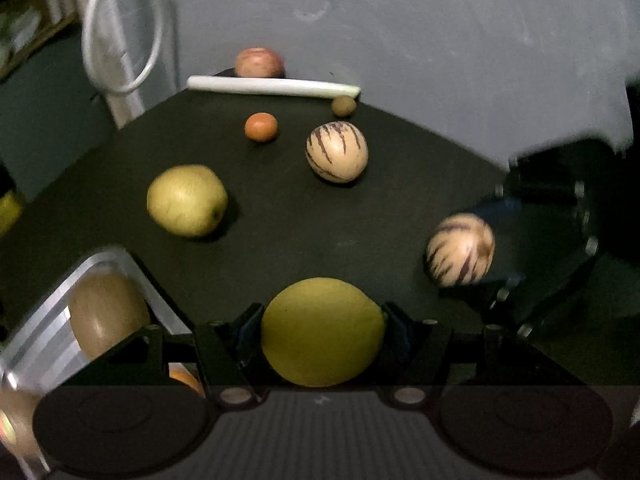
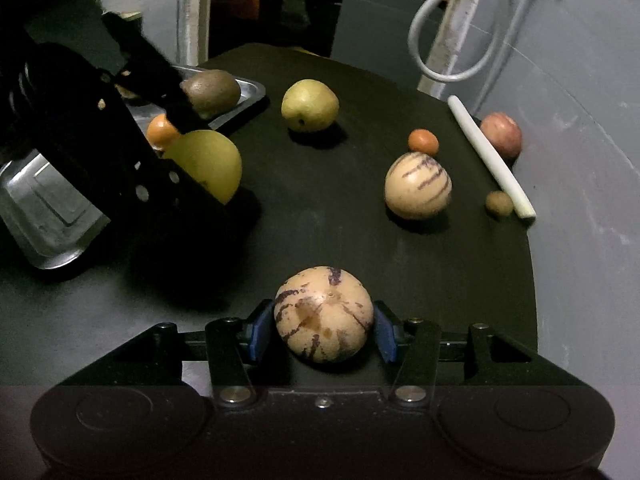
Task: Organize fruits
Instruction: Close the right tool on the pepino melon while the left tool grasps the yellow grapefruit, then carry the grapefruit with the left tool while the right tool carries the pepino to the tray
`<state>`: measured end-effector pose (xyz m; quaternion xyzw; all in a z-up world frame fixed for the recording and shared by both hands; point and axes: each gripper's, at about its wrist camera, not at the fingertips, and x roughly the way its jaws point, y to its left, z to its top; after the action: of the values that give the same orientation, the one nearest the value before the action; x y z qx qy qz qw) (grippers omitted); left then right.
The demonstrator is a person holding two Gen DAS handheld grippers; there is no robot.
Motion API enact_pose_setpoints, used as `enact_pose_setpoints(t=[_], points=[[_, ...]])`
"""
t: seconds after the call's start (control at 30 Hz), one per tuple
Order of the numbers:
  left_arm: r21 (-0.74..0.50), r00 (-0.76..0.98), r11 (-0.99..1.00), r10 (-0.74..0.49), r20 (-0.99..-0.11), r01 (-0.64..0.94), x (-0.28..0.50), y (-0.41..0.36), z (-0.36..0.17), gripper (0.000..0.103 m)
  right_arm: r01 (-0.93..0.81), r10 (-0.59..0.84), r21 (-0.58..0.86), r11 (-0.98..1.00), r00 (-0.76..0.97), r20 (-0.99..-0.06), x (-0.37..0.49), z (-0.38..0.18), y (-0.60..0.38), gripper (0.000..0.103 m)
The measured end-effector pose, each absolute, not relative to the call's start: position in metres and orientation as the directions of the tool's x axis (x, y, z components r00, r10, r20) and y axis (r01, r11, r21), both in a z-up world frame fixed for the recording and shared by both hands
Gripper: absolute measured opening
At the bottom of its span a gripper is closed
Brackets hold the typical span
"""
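My left gripper (image 1: 322,330) is shut on a yellow-green round fruit (image 1: 322,332), held beside the metal tray (image 1: 52,340); it also shows in the right wrist view (image 2: 210,162). My right gripper (image 2: 324,328) is shut on a striped cream melon (image 2: 324,314), seen at the right of the left wrist view (image 1: 460,250). On the black mat (image 2: 320,220) lie a second striped melon (image 2: 418,185), a green apple (image 2: 310,105), a small orange fruit (image 2: 423,141) and a small brown fruit (image 2: 499,203). A kiwi (image 2: 212,92) and an orange (image 2: 160,131) lie in the tray (image 2: 48,208).
A white stick (image 2: 490,156) lies along the mat's far right edge, with a reddish apple (image 2: 501,135) behind it on the grey surface (image 2: 592,240). A white cable loop (image 2: 452,32) hangs at the back.
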<state>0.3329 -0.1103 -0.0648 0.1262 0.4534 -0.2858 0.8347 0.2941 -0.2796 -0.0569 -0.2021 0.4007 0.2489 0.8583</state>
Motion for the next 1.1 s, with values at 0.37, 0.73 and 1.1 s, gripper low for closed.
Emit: enact_pose_setpoints(t=[0.37, 0.73, 1.1], points=[[-0.216, 0.500, 0.910, -0.379, -0.778, 0.354, 0.291, -0.072, -0.048, 0.067, -0.575, 0.298, -0.080, 0.814, 0.531, -0.793, 0.266, -0.049, -0.262, 0.053], [-0.251, 0.600, 0.964, -0.254, -0.758, 0.091, 0.248, 0.009, -0.031, 0.067, -0.664, 0.409, -0.038, 0.747, 0.504, -0.761, 0.269, -0.030, -0.207, 0.053], [-0.228, 0.599, 0.965, -0.108, -0.793, -0.128, 0.234, 0.068, -0.043, 0.067, -0.737, 0.481, -0.013, 0.676, 0.454, -0.750, 0.275, -0.024, -0.150, 0.053]])
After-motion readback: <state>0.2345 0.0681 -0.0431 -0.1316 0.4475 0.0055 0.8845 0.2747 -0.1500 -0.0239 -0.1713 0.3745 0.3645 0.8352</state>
